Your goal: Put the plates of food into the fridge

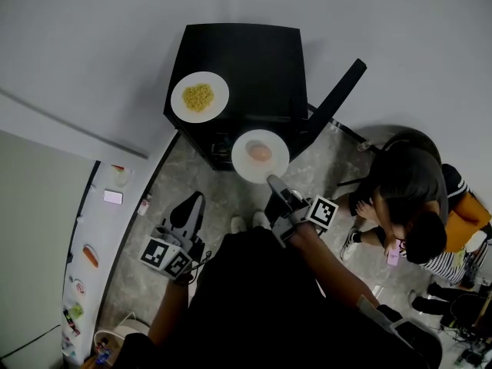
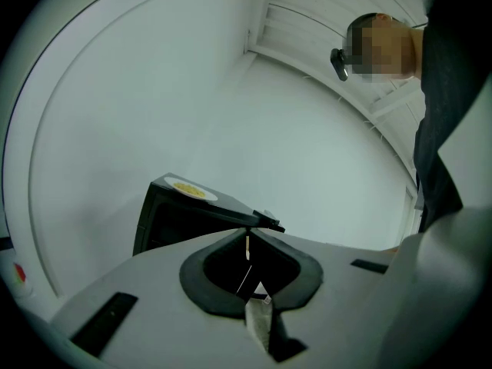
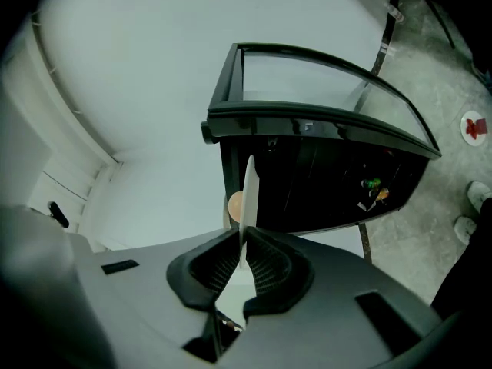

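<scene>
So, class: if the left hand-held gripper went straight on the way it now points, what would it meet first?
Probably the black table, at its near corner: the shut left hand-held gripper lines up with that edge. Depth is unclear.

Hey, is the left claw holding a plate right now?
No, the left claw is shut on nothing, while the plate with the yellow food sits on the black table.

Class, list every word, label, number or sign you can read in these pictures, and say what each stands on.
No text here can be read.
Left marker cube, right marker cube: black-and-white square patterns, no letters.
Small stickers on the white panel: too small to read.
Round floor sticker: red mark, too blurred to read.
</scene>
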A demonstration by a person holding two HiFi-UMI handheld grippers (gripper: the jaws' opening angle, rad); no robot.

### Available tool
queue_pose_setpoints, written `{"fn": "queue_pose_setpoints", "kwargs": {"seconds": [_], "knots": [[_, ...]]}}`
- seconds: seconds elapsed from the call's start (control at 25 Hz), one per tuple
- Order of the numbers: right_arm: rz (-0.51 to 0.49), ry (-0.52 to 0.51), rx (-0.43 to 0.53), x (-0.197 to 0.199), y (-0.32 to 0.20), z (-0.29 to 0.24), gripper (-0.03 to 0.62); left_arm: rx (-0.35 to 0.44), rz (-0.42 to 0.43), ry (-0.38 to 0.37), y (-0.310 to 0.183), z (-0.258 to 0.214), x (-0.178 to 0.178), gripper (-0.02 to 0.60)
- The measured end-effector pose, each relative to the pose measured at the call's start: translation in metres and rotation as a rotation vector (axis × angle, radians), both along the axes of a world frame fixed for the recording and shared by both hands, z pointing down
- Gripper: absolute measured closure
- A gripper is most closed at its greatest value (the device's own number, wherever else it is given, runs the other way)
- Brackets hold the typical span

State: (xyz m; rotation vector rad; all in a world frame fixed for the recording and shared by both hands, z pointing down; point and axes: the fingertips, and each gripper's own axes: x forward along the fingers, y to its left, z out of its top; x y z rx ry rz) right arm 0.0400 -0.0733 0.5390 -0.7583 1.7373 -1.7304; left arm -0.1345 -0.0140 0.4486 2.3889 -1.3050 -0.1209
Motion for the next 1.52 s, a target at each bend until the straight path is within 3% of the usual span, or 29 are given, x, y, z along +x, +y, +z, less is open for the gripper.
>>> {"fn": "queue_pose_setpoints", "kwargs": {"seconds": [0.32, 0.56, 1.28, 1.52], "knots": [[0.059, 0.016, -0.006, 0.001, -0.032, 0.032, 0.551, -0.034, -0.019, 0.012, 0.001, 0.012, -0.002, 0.549], [0.071, 0.085, -0.01, -0.001, -0.048, 0.058, 0.551, -0.03, -0.018, 0.011, -0.007, 0.012, -0.003, 0.549], [0.203, 0.065, -0.081, -0.003, -0.101, 0.095, 0.551, -0.067, -0.01, 0.022, -0.036, 0.024, -0.011, 0.549], [0.271, 0.041, -0.152, -0.003, -0.112, 0.109, 0.554, -0.067, 0.0, 0.023, -0.047, 0.026, -0.011, 0.549]]}}
